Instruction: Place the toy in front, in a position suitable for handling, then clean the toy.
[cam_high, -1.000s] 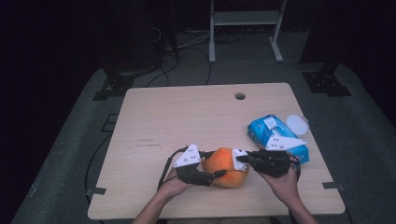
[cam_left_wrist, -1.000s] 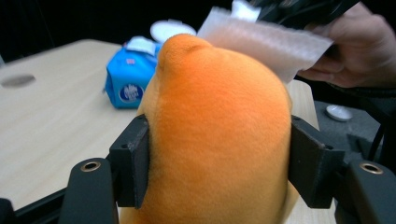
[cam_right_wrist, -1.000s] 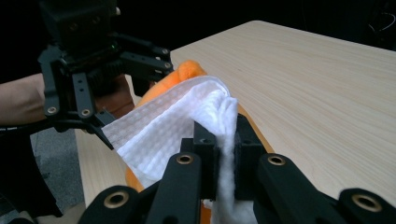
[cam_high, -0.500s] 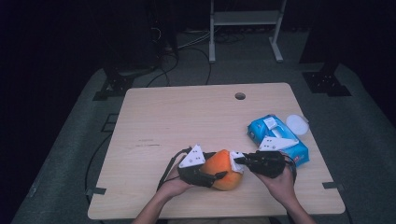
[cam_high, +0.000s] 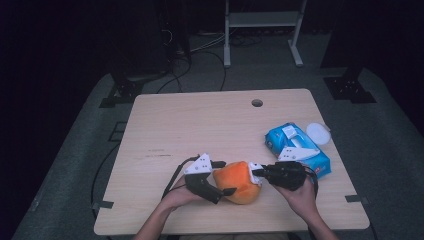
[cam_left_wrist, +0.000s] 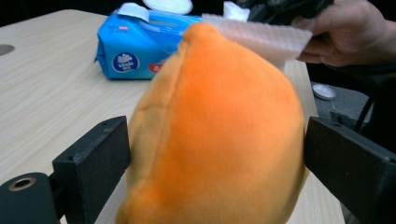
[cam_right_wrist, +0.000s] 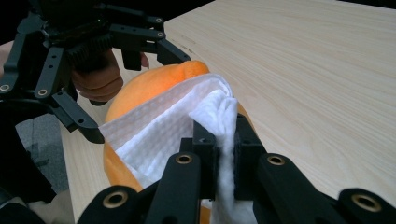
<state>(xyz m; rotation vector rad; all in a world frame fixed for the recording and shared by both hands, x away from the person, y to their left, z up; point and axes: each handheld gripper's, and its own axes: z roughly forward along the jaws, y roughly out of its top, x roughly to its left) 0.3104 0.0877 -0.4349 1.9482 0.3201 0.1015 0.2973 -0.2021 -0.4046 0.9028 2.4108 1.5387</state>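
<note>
At the lower middle of the high view, the orange plush toy (cam_high: 237, 181) sits on the table (cam_high: 200, 125), clasped between the jaws of the left hand-held gripper (cam_high: 220, 187). The right hand-held gripper (cam_high: 257, 174) comes from the toy's right side, pinching a white wipe (cam_right_wrist: 187, 121) laid against its upper surface. The blue wipe pack (cam_high: 297, 147) lies just beyond, at right.

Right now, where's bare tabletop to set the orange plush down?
The left half of the table is bare, as is the far strip around the cable hole. It is crowded at the near right: orange plush between the left claw and right claw, blue wipes pack and white lid behind.
</note>
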